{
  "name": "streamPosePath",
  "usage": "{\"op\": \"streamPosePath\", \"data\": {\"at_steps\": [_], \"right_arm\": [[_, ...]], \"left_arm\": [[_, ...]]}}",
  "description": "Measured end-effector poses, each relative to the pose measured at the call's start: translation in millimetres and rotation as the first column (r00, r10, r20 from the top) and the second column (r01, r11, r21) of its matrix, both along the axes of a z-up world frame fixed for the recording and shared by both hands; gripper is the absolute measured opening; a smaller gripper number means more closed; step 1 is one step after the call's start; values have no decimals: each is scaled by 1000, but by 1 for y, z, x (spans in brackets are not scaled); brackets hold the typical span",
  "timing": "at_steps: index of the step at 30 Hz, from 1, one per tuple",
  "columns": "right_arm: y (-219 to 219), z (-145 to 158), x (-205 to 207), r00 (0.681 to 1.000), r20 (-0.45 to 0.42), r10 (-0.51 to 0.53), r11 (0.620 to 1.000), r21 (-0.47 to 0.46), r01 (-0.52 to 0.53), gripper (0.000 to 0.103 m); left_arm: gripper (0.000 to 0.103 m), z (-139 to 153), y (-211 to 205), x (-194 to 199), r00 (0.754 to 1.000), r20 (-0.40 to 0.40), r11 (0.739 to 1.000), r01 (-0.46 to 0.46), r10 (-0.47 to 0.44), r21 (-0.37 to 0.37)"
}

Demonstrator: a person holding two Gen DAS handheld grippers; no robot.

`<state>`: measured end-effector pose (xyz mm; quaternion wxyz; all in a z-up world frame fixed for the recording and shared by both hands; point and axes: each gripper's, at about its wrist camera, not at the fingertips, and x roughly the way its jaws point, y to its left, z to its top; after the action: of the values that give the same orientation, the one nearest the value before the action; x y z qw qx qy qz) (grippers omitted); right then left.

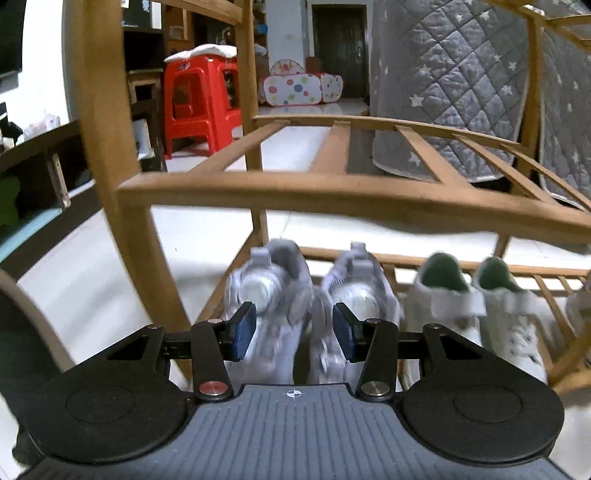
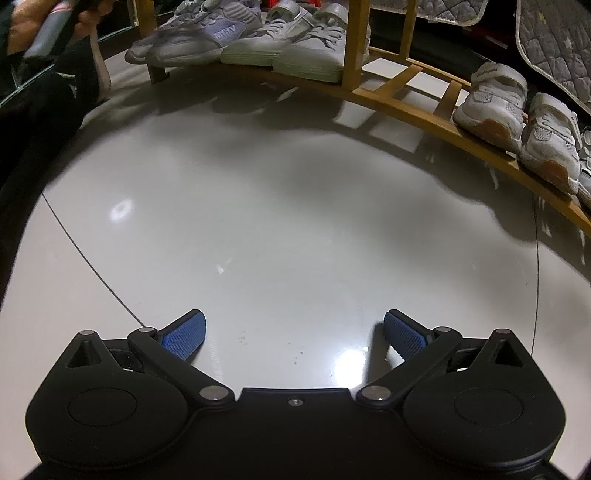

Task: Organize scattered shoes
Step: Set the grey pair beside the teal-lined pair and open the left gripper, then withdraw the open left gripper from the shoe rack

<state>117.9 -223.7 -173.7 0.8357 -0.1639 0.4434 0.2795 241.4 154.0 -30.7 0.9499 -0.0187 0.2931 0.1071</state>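
In the left wrist view a grey pair of sneakers, one shoe (image 1: 266,291) beside the other (image 1: 360,295), stands on the lowest shelf of a wooden shoe rack (image 1: 332,192). My left gripper (image 1: 294,317) hangs just in front of the pair, open, and its blue pads grip nothing. To the right of the grey pair sits a white pair with green lining (image 1: 447,299). In the right wrist view my right gripper (image 2: 293,332) is wide open over bare floor with nothing between its fingers. The same rack (image 2: 406,107) there carries the grey sneakers (image 2: 192,37) and a white pair (image 2: 491,103).
Glossy pale floor tiles (image 2: 258,206) spread in front of the rack. A person's hand (image 2: 88,14) shows at the top left of the right wrist view. Behind the rack hang grey quilted covers with stars (image 1: 454,74). A red plastic stool (image 1: 199,99) stands farther back.
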Motion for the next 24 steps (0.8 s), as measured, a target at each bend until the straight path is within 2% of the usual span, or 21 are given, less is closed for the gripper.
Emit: {"op": "streamPosePath", "data": {"at_steps": [4,8,11,16,18,24], "right_arm": [[0,3,-1,1000,10,6,1000,7,-6,103],[-1,7,-2,1000,21,5,1000,18,-5,103],[-1,9,-2,1000,25,4,1000,24,-5,103],[-1,10,-3,999,32,11,1000,22,-11,103],[-2,10,-3,999,32,9,1000,22,-9,103],[-2,10,-2,1000,29,6,1000,25,-6,103]], "left_arm": [[47,2,-10,-24,999,-35,1000,29,-30,-10],[48,-5,-22,-47,993,-113,999,41,-40,4],[49,-17,-31,-56,982,-187,998,48,-40,37],[48,-38,-36,-54,954,-295,997,72,-62,25],[37,-44,-35,-50,950,-308,998,67,-59,14],[25,-46,-24,-37,952,-302,998,23,-40,-58]]}}
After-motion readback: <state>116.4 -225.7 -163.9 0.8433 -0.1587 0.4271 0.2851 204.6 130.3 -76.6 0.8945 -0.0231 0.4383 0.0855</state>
